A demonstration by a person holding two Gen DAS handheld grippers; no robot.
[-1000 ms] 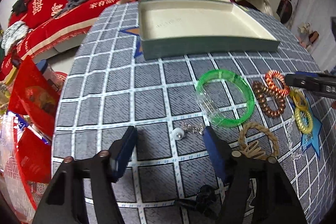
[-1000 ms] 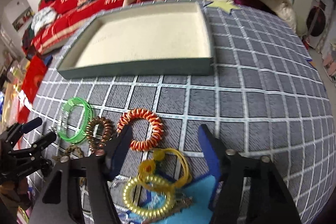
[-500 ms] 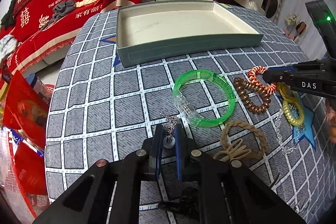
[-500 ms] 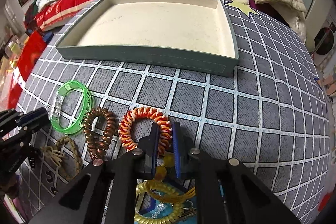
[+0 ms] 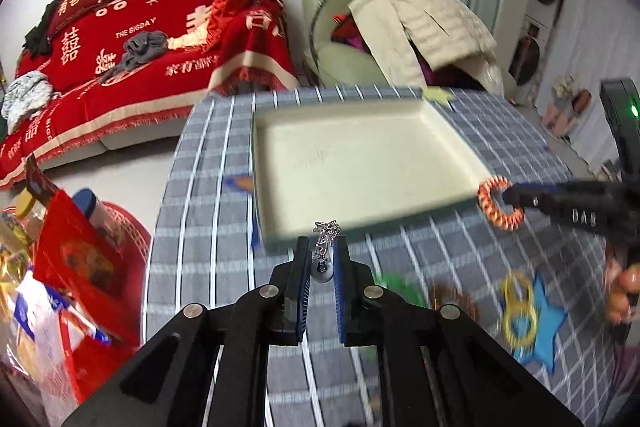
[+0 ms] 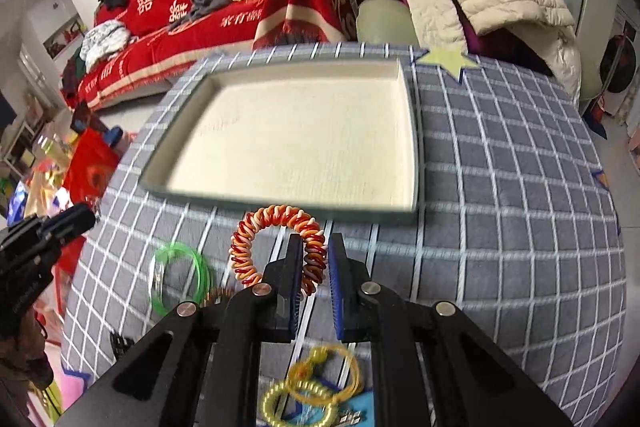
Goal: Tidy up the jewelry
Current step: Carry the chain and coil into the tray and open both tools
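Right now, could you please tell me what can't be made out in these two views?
- Left wrist: green bangle and brown coil, blurred and partly behind the left gripper.
- Left wrist: silver chain, too small to identify.
- Right wrist: yellow ties, blurred, partly hidden by the right gripper.
- Right wrist: orange coil, part between the fingers hidden.

Round table (image 6: 500,187) under grey cloth with white grid, star patches on it: pale yellow star (image 6: 446,61) at far edge, blue star (image 5: 548,323) near side. Shallow tray (image 6: 416,147), grey-green walls, cream inside, lies on far half, just beside yellow star. On near half, blurred: green bangle (image 6: 178,277), brown coil band (image 5: 454,301), yellow coil ties (image 6: 316,383) overlapping blue star, small dark clip (image 6: 120,343) near left edge.
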